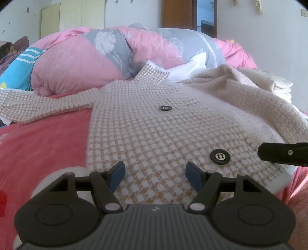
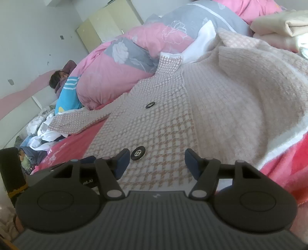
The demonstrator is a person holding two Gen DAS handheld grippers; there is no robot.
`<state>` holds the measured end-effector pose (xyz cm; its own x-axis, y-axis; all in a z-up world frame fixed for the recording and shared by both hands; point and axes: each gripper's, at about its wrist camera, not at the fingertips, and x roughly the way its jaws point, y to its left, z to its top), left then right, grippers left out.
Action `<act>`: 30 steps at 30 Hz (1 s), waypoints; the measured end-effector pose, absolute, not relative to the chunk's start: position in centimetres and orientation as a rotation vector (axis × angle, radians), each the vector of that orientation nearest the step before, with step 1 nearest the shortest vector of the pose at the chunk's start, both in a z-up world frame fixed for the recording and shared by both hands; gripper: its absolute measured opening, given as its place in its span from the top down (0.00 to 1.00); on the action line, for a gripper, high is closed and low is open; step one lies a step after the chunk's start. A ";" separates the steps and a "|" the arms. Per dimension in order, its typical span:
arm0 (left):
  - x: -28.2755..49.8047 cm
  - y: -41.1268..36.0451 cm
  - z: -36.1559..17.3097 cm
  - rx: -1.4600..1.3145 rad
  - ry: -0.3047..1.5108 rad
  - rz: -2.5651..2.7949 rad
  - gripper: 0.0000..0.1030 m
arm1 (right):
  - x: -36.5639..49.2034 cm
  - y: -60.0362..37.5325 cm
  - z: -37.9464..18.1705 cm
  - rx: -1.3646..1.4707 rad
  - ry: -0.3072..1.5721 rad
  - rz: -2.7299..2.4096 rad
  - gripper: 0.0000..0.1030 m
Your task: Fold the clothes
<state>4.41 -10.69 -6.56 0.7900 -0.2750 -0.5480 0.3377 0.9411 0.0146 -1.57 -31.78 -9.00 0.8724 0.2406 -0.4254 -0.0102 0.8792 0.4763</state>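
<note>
Right gripper [image 2: 156, 163] jaws apart over checked cardigan [image 2: 173, 125], black button [image 2: 137, 151] beside left pad, pink duvet [image 2: 115, 77] behind

I am working in a bedroom of a private home. I stand over a bed [image 1: 38, 146] covered with a red-pink fleece blanket. A bulky quilt [image 1: 80, 63] in pink and grey with a white flower print is heaped across the far side of it. Folded cream-coloured linen [image 1: 277, 84] is stacked at the right. A pale yellow wardrobe [image 1: 73, 17] stands against a scuffed white wall [image 1: 269, 34], and a brown wooden door [image 1: 179, 14] is beside it. In the right wrist view loose laundry [image 2: 42, 132] is piled at the bed's left end. A person [image 2: 57, 78] lies beside the quilt.
</note>
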 end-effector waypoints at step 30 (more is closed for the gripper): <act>5.0 -10.6 -6.5 0.096 0.594 -0.344 0.27 | -7.3 -40.3 -5.3 0.500 0.307 -0.196 0.34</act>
